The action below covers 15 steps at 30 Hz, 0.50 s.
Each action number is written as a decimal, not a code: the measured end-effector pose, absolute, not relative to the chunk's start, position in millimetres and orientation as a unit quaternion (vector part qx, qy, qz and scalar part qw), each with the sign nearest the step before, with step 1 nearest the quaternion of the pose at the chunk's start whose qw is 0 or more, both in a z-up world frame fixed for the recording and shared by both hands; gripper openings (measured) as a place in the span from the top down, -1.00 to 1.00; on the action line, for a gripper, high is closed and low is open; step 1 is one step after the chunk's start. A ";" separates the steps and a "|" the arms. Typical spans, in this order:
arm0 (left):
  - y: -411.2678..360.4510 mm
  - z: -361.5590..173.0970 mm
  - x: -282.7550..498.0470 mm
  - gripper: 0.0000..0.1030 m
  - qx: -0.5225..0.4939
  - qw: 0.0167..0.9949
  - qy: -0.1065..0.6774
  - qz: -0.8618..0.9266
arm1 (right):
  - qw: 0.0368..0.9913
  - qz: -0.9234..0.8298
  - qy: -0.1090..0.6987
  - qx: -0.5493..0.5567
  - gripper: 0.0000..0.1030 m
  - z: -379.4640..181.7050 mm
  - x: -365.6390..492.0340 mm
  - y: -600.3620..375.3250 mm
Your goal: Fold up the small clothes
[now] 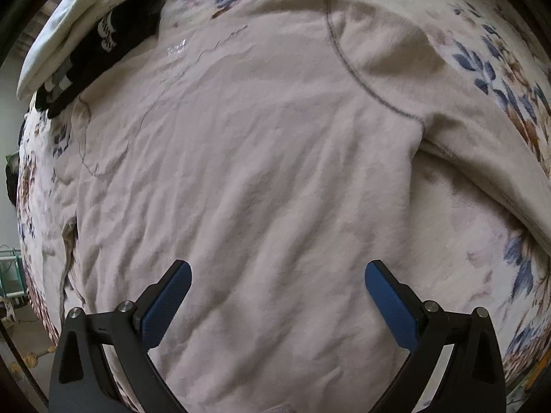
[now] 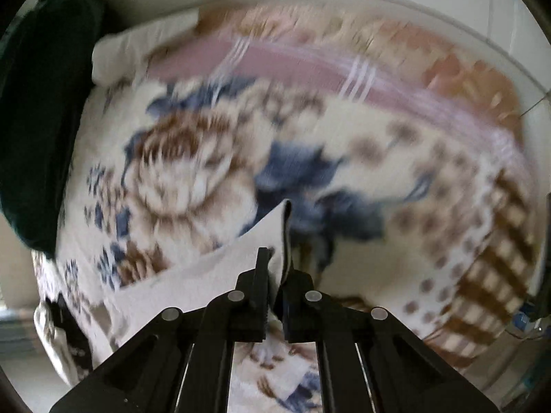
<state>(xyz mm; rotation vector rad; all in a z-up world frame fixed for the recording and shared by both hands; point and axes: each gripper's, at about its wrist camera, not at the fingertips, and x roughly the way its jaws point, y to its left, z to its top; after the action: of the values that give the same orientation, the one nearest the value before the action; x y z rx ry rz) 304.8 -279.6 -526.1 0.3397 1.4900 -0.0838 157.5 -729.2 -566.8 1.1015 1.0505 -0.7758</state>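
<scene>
A floral blanket (image 1: 509, 79) covers the bed, with pale wall behind. The cream sweatshirt (image 1: 258, 172) lies spread flat under the left gripper (image 1: 277, 296), jaws wide apart. The right gripper (image 2: 275, 268) pinches its hem. The print on the black garment (image 1: 106, 34) is unreadable.

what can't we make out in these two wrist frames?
- Left wrist: cream sweatshirt hem cut off at the bottom edge, behind the open left gripper.
- Left wrist: print on the black garment is too small and distorted to read.
- Right wrist: floral blanket is motion-blurred; detail lost.
- Right wrist: the right gripper pinches a cloth edge; which part of the garment is unclear.
</scene>
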 end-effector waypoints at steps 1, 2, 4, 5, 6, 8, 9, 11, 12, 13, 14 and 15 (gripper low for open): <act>-281.6 -525.7 304.9 -1.00 0.155 0.722 0.673 -0.039 | 0.657 -0.348 0.464 0.481 0.89 -565.1 157.0 -731.6; -281.9 -525.7 304.3 -1.00 0.156 0.723 0.672 -0.039 | 0.658 -0.351 0.466 0.477 0.89 -565.1 157.7 -733.3; -283.6 -521.8 306.4 -1.00 0.160 0.724 0.670 -0.040 | 0.658 -0.353 0.474 0.467 0.89 -568.3 166.3 -736.8; -284.0 -521.3 306.1 -1.00 0.162 0.725 0.669 -0.040 | 0.658 -0.354 0.483 0.456 0.89 -568.4 167.7 -736.3; -284.5 -520.3 306.2 -1.00 0.162 0.725 0.668 -0.040 | 0.657 -0.353 0.495 0.446 0.88 -569.9 168.9 -736.4; -285.4 -518.4 306.7 -1.00 0.164 0.725 0.668 -0.041 | 0.643 -0.354 0.523 0.434 0.85 -577.1 170.9 -739.8; -287.1 -516.7 306.5 -1.00 0.164 0.724 0.668 -0.041 | 0.634 -0.359 0.529 0.435 0.59 -579.6 168.7 -739.3; -288.7 -511.5 307.0 -1.00 0.165 0.723 0.670 -0.040 | 0.623 -0.358 0.496 0.487 -0.10 -578.0 146.4 -736.5; -287.9 -511.0 305.6 -1.00 0.166 0.723 0.670 -0.039 | 0.617 -0.358 0.469 0.521 -0.21 -575.5 131.9 -733.6; -285.4 -512.2 303.5 -1.00 0.167 0.722 0.670 -0.038 | 0.606 -0.366 0.444 0.549 -0.26 -573.2 118.4 -733.4; -283.6 -513.5 302.0 -1.00 0.168 0.721 0.671 -0.037 | 0.598 -0.364 0.422 0.576 -0.26 -573.1 107.9 -732.0; -282.2 -515.2 300.8 -1.00 0.169 0.720 0.672 -0.034 | 0.587 -0.354 0.411 0.601 -0.26 -577.3 101.0 -729.9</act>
<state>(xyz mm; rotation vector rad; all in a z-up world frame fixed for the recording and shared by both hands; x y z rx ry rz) 300.8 -282.2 -515.2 0.3729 1.4864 -0.0750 101.0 -729.9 -577.3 1.4007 0.9571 -0.8255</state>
